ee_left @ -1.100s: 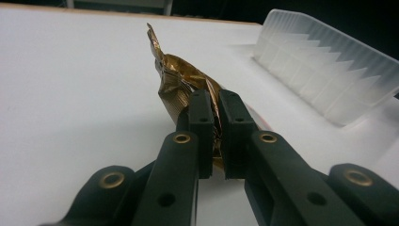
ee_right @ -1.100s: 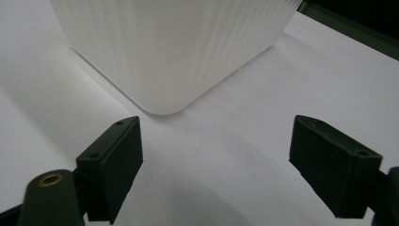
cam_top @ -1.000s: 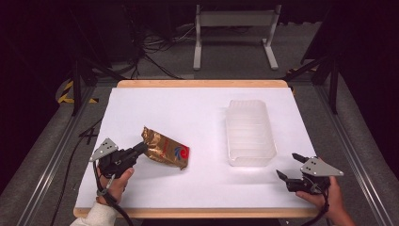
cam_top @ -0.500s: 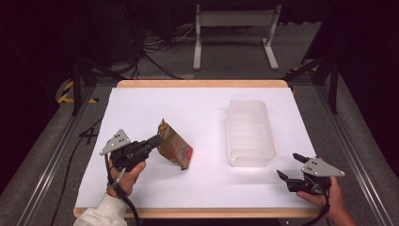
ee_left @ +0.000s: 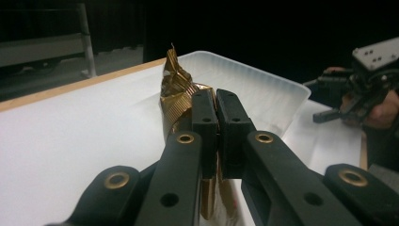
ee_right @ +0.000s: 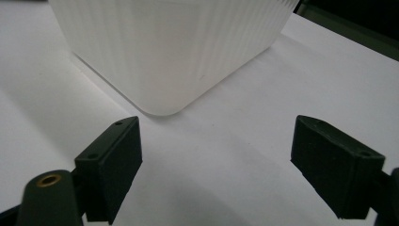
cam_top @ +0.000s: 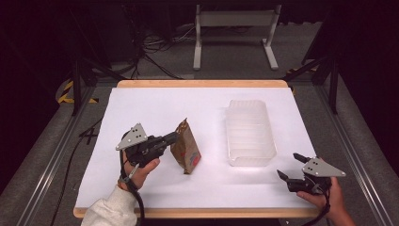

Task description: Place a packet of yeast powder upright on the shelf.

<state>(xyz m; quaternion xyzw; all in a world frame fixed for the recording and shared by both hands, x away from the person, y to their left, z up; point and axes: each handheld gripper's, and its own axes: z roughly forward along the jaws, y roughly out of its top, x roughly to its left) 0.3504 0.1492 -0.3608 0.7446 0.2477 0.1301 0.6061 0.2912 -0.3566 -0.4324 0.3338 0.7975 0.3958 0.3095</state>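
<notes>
The left gripper point(cam_top: 175, 137) has its black jaws clamped tight on the crimped top seam of the crinkled gold-brown foil snack pouch point(cam_top: 187, 148), and look at the change: a second ago that pouch lies flat on the white tabletop, and now it stands on end, hoisted by its seam and carried a little toward the middle, its lower corner right at the tabletop. That reads as a pick under way, with the translucent white ribbed plastic tub point(cam_top: 249, 132) the likely destination, though the pouch is not there yet; it hangs left of the tub, roughly mid-table, nearer the front edge. In the left gripper view the seam point(ee_left: 175, 89) shows fine pressed ridges and a jagged torn tip, thin metallised film that buckles under the pads; a red patch marks its lower face from above. The tub is rectangular, round-cornered, frosted, with horizontal ribbing along its walls, and sits toward the right edge. Over at the front right corner, the right gripper point(cam_top: 292, 167) holds put, jaws spread wide with nothing between them, pointing at the tub's near corner point(ee_right: 164, 61). The white tabletop point(cam_top: 155, 108) is matte and smooth, edged in pale wood.
</notes>
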